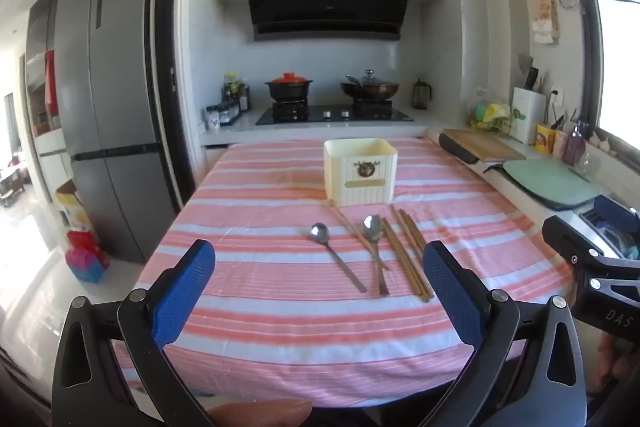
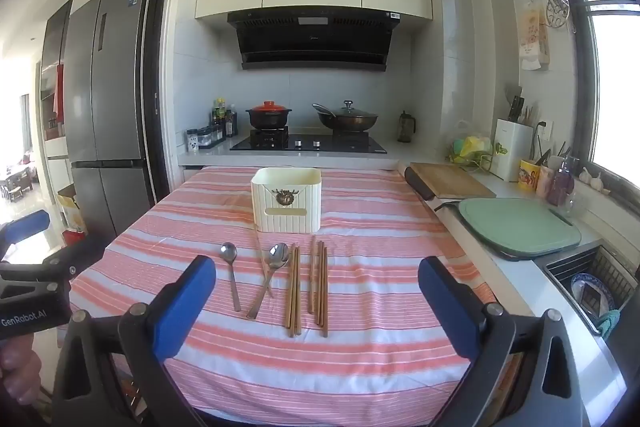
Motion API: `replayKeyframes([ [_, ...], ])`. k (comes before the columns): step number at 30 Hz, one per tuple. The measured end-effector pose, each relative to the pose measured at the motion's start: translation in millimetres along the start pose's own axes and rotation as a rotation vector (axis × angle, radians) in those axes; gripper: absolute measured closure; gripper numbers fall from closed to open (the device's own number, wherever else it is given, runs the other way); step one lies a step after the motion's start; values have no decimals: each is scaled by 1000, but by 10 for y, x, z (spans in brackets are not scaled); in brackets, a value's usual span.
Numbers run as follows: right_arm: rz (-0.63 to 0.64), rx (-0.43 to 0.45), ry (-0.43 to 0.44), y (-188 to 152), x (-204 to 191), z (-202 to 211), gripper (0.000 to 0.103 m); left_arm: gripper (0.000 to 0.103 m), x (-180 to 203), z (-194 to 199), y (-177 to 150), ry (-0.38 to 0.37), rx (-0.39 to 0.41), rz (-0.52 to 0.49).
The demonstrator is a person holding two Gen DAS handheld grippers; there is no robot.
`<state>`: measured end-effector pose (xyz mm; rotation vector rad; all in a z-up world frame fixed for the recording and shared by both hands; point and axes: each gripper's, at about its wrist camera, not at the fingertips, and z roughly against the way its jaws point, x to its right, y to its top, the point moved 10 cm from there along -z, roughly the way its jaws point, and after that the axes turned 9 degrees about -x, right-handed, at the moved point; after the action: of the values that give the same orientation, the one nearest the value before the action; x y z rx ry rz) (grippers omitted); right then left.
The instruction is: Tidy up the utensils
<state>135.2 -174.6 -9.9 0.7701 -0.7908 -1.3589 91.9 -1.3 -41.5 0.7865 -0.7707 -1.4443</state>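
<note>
Holder: cream ribbed box, open top, upright at the far middle of the tabletop; appears empty, though its inside is only partly seen.
Left spoon: metal, bowl far, handle near; lies alone, left of the rest.
Right spoon: metal, bowl far, handle angled near-left; crosses one stray chopstick.
Chopsticks, left bundle: wooden, lengthwise near-to-far, just right of the right spoon.
Chopsticks, right bundle: same lie, a small gap right of the first bundle.
Left gripper: spread to its widest, nothing between the blue pads; held above the near edge, with spoons and chopsticks ahead of it, right of centre.
Right gripper: likewise fully spread and empty; both bundles lie ahead between its fingers, farther off.
Step in hand (judged): first pick, nothing yet in the holder.
Method (judged): take one item at a time, pinch across the handle near mid-length, lift clear, tip upright, lower into the open top.
Caution (judged): the crossed spoon and stray chopstick may drag each other; thin chopsticks lie flat on cloth, so close low.
</note>
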Motion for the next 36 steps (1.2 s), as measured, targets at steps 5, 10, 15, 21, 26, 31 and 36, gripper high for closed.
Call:
replayKeyframes([
  [5, 0, -31, 2, -46, 20, -57, 0, 0, 31, -39, 21, -14, -32, 2],
  [10, 14, -32, -11, -28, 20, -65, 0, 0, 41, -106, 0, -7, -36, 0],
  [15, -7, -17, -15, -30, 64, -77, 0, 0, 56, -140, -20, -8, -47, 2],
  [21, -17, -16, -24, -35, 90, -74, 0, 0, 26, -175, -41, -11, -54, 9],
  [26, -23, -19, -29, -49, 102, -97, 0, 0, 16, -176, -39, -12, -55, 9],
  [31, -23, -24, -28, -80, 114, -109, 0, 0, 10, -208, -64, -11, -60, 10],
  [36, -27, -37, -19, -99, 133, -132, 0, 0, 20, -217, -87, -9, -62, 8],
])
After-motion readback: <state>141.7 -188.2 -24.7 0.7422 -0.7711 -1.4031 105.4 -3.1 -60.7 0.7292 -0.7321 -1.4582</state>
